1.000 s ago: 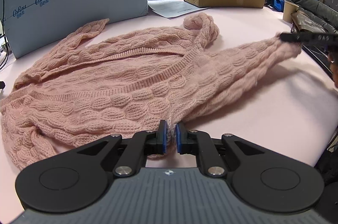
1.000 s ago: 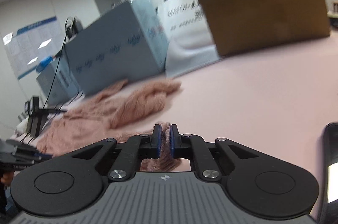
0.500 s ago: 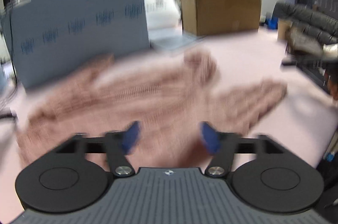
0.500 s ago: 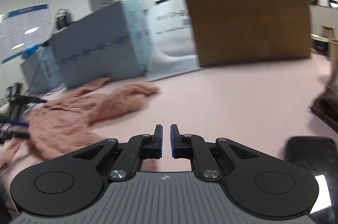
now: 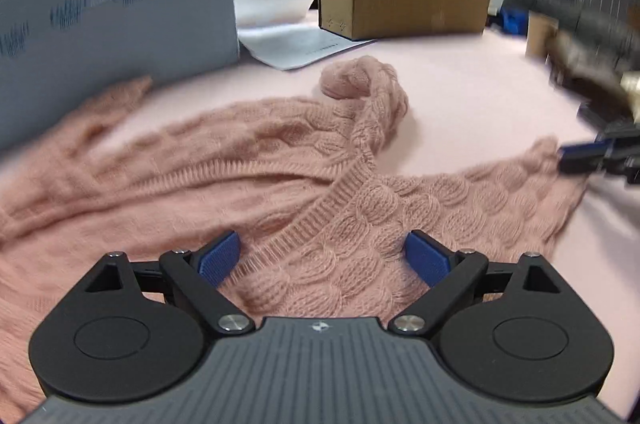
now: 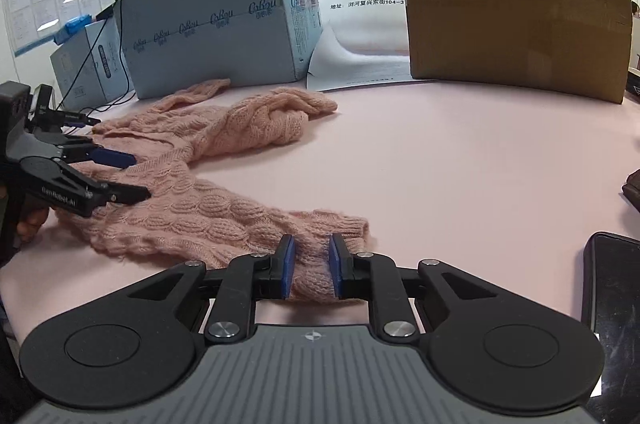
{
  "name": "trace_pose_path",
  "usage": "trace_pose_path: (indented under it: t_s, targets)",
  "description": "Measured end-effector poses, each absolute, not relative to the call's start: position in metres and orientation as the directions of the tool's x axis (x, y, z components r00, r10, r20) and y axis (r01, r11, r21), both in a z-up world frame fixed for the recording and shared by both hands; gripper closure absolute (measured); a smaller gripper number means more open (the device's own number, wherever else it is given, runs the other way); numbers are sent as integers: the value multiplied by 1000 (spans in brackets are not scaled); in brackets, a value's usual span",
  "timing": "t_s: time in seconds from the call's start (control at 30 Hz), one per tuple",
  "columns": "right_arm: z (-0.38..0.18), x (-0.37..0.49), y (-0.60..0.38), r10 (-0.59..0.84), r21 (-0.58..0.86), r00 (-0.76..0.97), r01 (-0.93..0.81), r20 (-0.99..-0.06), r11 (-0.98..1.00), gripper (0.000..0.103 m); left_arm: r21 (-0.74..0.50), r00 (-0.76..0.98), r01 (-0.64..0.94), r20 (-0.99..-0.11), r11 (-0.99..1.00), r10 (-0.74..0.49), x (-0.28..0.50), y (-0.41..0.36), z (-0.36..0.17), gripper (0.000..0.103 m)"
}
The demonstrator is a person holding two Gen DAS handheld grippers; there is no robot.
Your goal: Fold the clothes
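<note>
I logged the left gripper [image 5: 322,256] with its blue pads spread wide apart, hovering low over the pink cable-knit sweater [image 5: 248,184], nothing between the fingers but the knit lying below them. The ribbed band [image 5: 332,196] ran diagonally away from just ahead of the left pad toward a bunched, rolled-up part of the knit [image 5: 360,80] farther forward. The sweater lay flat on the pink table [image 5: 480,84], spreading to the left and out ahead.

The right gripper [image 6: 310,266] had its pads partly apart — one sleeve cuff [image 6: 312,276] sat between them, and I could not tell whether the pads touched the wool. The sleeve stretched forward-left from that tool toward the left gripper [image 6: 120,176].

Beyond the sweater stood a blue-grey box [image 6: 216,20], a white bag [image 6: 360,24] and a brown cardboard box [image 6: 516,4].
</note>
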State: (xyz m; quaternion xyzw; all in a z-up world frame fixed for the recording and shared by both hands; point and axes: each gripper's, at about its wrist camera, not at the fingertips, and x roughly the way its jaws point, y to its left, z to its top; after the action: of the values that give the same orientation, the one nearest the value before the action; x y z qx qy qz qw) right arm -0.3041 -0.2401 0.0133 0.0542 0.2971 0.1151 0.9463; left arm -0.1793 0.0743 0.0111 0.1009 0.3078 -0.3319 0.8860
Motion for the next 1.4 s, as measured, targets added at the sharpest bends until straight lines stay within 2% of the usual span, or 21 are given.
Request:
trace_pose_path:
  t_s: [0.07,0.1,0.13,0.27,0.37,0.47,0.57,0.63,0.7,0.77,0.8,0.87,1.0,1.13,1.4]
  targets:
    - [19,-291,-244,230,208,795,-133,-561,969,65,7,604,655,-606,756,-517,-185,73,9,9]
    - [22,-285,-245,197,207,803,-94,-562,974,31,14,608,652,-607,758,-512,-186,73,9,8]
    - [28,-276,-242,177,195,815,-80,-552,977,11,10,609,647,-610,763,-508,-185,74,9,2]
    - [55,-235,-228,117,130,862,-60,-493,990,12,1,608,639,-613,769,-505,-183,73,9,0]
    - [69,-195,-202,142,56,873,-132,-467,990,12,-7,605,639,-612,769,-509,-181,73,9,0]
    - [68,-147,-172,93,-46,878,-129,-469,991,18,-16,601,641,-611,768,-514,-180,72,8,0]
    - [53,-93,-151,81,-83,844,-146,-530,986,32,-26,597,642,-610,767,-521,-178,73,8,0]
    - [36,-66,-148,66,-70,800,-134,-596,989,51,-36,593,643,-608,765,-527,-177,74,8,0]
    - [27,-61,-154,47,-71,782,-116,-622,991,66,-59,583,646,-606,761,-541,-175,76,8,0]
    - [20,-59,-161,31,-70,770,-99,-637,993,76,-74,577,647,-604,759,-550,-173,78,9,0]
    - [20,-61,-165,35,-56,767,-92,-641,994,90,-79,575,647,-603,758,-554,-173,78,9,0]
    - [32,-74,-182,81,37,787,-74,-611,997,90,-77,575,648,-603,758,-553,-173,78,9,0]
    - [53,-110,-203,98,91,834,-58,-543,994,90,-66,580,648,-604,759,-547,-174,77,8,0]
    - [60,-148,-219,111,123,852,-55,-512,991,90,-48,585,648,-608,760,-538,-175,75,8,0]
    - [23,-210,-244,127,171,811,-33,-572,985,90,-34,589,649,-610,760,-530,-175,74,7,0]
